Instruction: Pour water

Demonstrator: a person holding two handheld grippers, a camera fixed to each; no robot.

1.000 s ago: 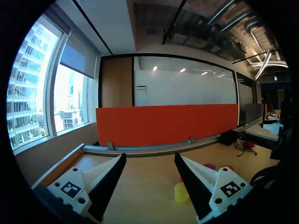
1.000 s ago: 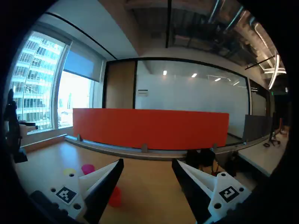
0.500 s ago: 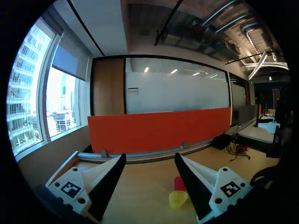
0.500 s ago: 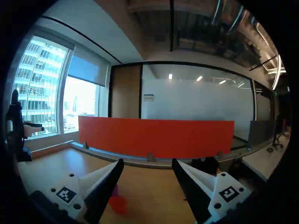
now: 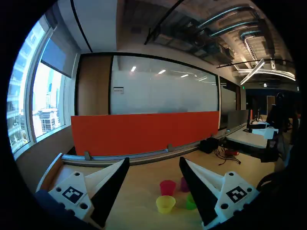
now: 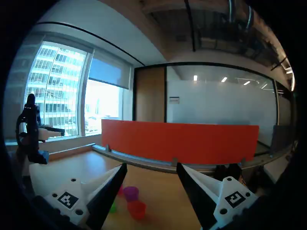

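Left gripper view: left gripper [image 5: 153,158] fingers spread wide, empty. Yellow cup [image 5: 165,203], red cup [image 5: 167,187], green cup [image 5: 190,201] and purple cup [image 5: 184,184] clustered on counter [image 5: 142,191] between them.
Right gripper view: right gripper [image 6: 151,165] fingers apart, empty; purple and red cups near its left finger.

Orange divider panel [image 5: 146,132] stood along far edge of wooden desk [image 5: 142,184]. Window [image 5: 46,103] with city buildings at left, roller blind [image 6: 109,74] partly lowered. Frosted glass wall [image 5: 165,92] behind divider. Black cables [image 5: 226,155] lay far right on desk. Exposed pipes [image 5: 226,27] ran overhead.
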